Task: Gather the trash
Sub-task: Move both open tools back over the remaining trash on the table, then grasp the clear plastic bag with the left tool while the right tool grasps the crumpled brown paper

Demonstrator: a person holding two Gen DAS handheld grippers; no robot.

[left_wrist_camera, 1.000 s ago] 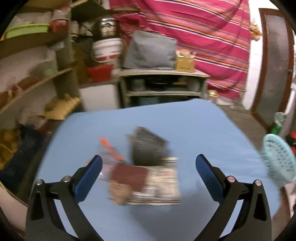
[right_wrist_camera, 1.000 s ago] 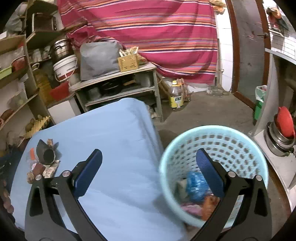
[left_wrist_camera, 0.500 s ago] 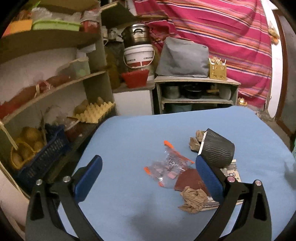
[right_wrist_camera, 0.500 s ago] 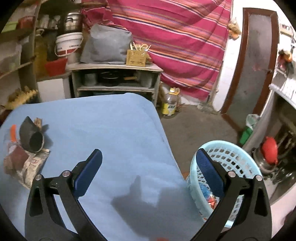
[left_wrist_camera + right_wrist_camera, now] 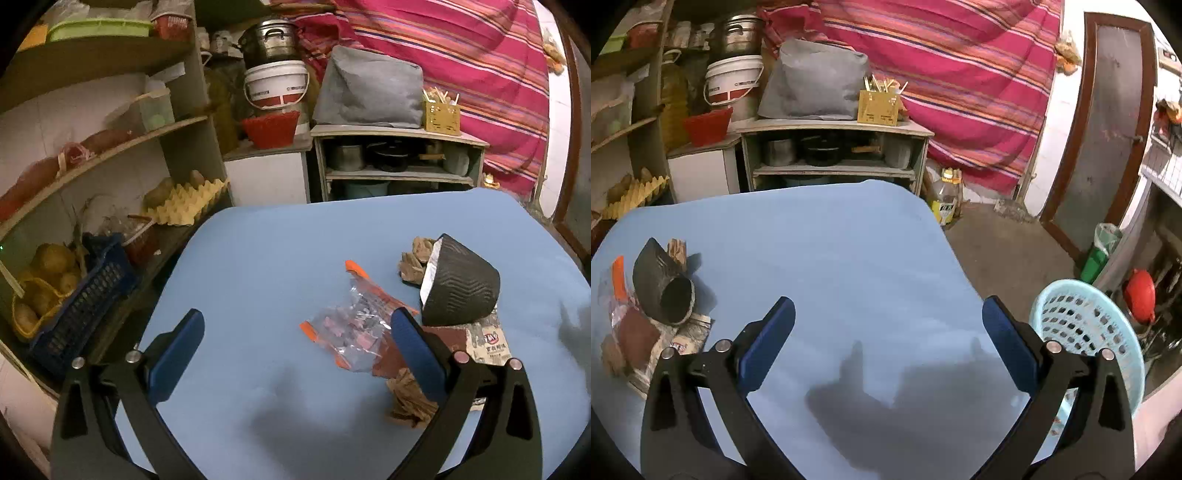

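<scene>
Right wrist view is showing the pale blue basket (image 5: pixel 1087 328) standing off the table's (image 5: pixel 831 258) right edge, its contents hidden behind the right gripper (image 5: pixel 886 345), jaws spread and empty. The left gripper (image 5: pixel 295 345), also spread, is hovering over the clear wrapper (image 5: pixel 351 328); the black cup (image 5: pixel 458 288) is lying beside it, crumpled paper (image 5: pixel 410 402) partly covered

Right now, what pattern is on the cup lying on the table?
Dark grey with embossed wavy zigzag ridges on the cup; left wrist view shows it best.
</scene>
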